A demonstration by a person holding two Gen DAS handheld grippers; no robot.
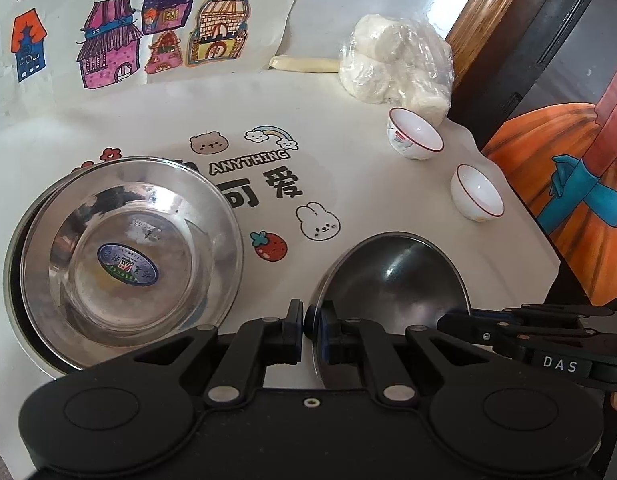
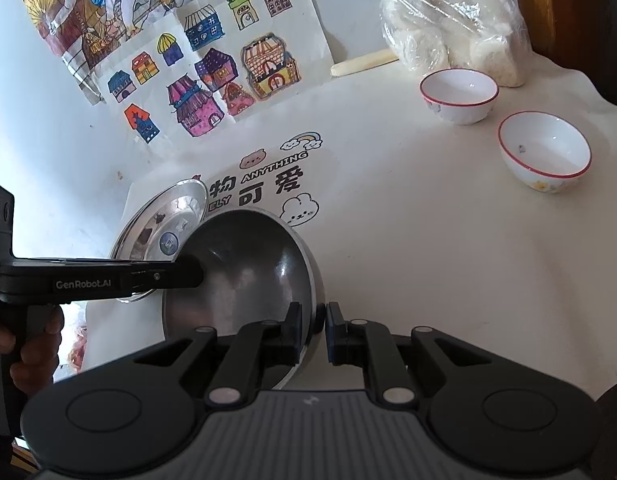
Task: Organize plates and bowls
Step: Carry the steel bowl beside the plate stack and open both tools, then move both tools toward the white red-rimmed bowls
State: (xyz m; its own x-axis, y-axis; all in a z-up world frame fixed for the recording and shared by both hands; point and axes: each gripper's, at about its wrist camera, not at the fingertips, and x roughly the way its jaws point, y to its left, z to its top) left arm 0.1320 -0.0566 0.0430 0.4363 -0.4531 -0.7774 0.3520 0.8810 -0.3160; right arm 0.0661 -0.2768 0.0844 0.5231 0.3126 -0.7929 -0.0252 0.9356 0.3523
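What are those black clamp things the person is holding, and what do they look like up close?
Both are matte black plastic. The left gripper and right gripper each have two round housings, linked bars with silver pivot pins, and blue-edged finger pads. Side lettering reads "GenRobot.AI" on the left one and "DAS" on the right. A bare hand grips a pistol-style handle. No cables show.

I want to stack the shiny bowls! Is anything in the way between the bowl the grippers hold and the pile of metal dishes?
Nothing visible. The dark metal bowl, pinched by the left gripper and right gripper, sits right beside the stacked metal dishes, with only bare tablecloth between.
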